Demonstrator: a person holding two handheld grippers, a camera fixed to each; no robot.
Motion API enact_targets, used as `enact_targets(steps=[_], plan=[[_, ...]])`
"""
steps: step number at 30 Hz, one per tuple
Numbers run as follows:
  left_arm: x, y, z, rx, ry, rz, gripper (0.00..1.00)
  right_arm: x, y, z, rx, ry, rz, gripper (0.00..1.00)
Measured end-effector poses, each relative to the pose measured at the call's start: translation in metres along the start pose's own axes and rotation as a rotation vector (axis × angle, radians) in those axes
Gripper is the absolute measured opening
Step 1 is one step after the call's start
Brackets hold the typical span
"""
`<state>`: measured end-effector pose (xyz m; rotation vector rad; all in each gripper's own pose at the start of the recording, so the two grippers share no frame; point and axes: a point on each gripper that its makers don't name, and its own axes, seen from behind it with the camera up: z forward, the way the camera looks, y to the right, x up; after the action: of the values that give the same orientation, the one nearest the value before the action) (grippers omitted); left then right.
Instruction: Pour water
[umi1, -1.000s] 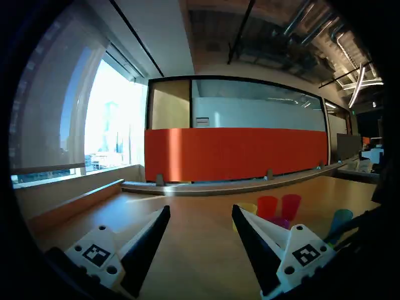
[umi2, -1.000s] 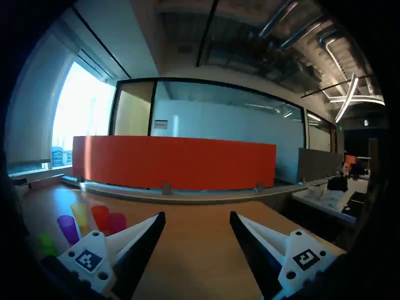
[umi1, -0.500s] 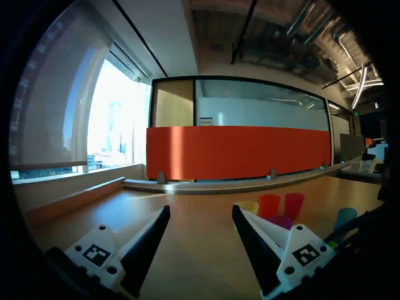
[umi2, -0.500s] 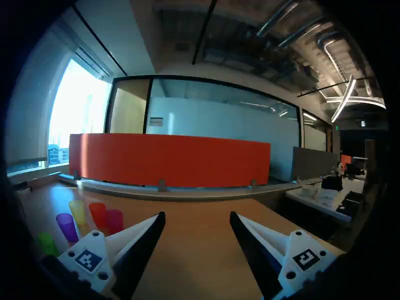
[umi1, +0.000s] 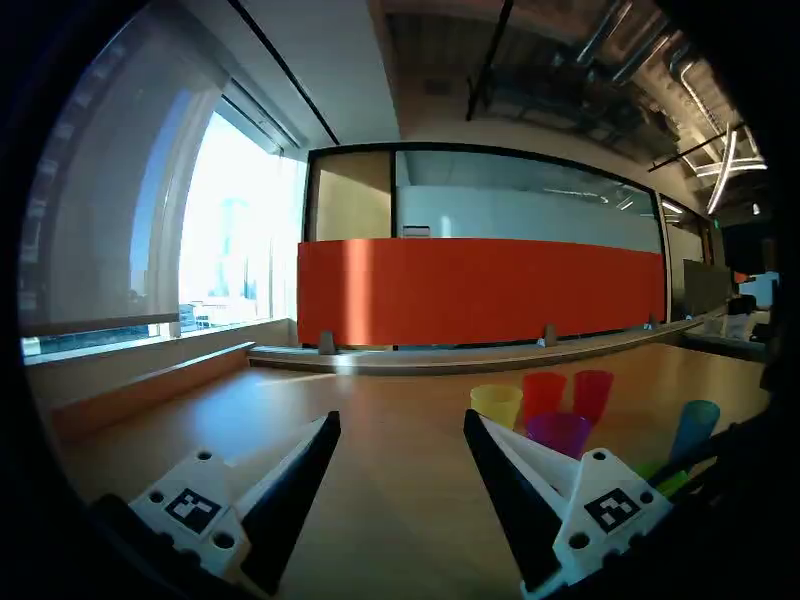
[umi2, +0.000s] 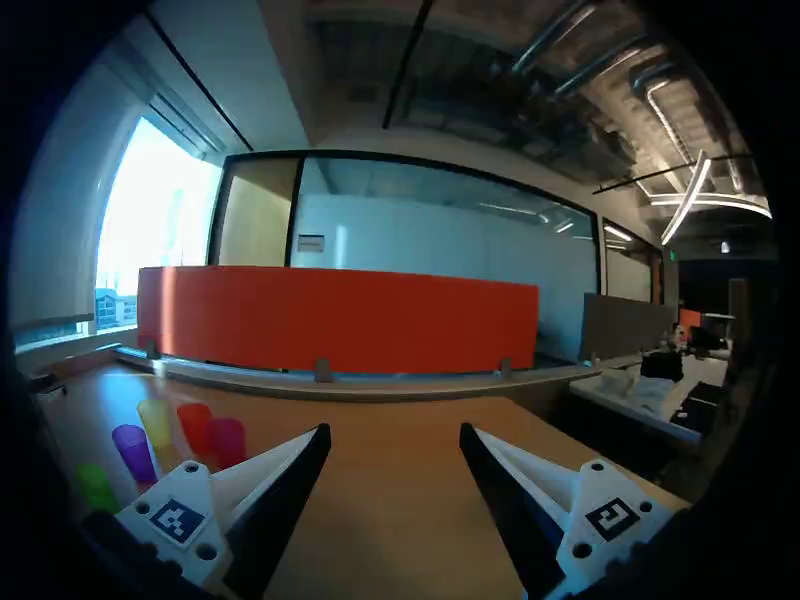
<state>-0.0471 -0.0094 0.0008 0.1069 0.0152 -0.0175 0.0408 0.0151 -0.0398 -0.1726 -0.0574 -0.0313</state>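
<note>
Several coloured plastic cups stand in a group on the wooden table. In the left gripper view they sit ahead to the right: a yellow cup (umi1: 496, 404), a red cup (umi1: 543, 393), a pink cup (umi1: 592, 392), a purple cup (umi1: 559, 433) and a blue cup (umi1: 694, 427). My left gripper (umi1: 400, 440) is open above the table, nothing between its fingers. In the right gripper view the cups stand to the left: yellow cup (umi2: 156, 421), red cup (umi2: 194, 426), pink cup (umi2: 228, 440), purple cup (umi2: 132, 450), green cup (umi2: 94, 485). My right gripper (umi2: 394, 450) is open, holding nothing.
The wooden table (umi1: 400, 470) runs to an orange partition (umi1: 480, 292) at its far edge. A bright window (umi1: 225, 250) lies to the left. In the right gripper view, another desk with items (umi2: 650, 385) stands at the right.
The left gripper view has tipped down a little, so the cups show more fully. The right gripper view has barely shifted. Both grippers stay open.
</note>
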Motion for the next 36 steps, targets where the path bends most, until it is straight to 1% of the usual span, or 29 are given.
enact_targets(steps=[12,18,30,36], plan=[[-0.008,-0.004,-0.002,0.010,-0.009,-0.013,0.92,0.005,0.000,0.000,-0.003,0.004,-0.007,1.00],[-0.008,-0.002,-0.003,0.008,-0.008,0.001,0.92,0.004,0.000,0.000,-0.004,0.006,-0.005,1.00],[-0.009,0.000,-0.004,0.002,-0.010,0.003,0.91,0.005,0.001,-0.002,-0.001,0.013,-0.013,1.00],[-0.009,0.000,-0.004,0.002,-0.010,0.004,0.92,0.011,0.001,-0.005,0.005,0.040,-0.012,1.00]])
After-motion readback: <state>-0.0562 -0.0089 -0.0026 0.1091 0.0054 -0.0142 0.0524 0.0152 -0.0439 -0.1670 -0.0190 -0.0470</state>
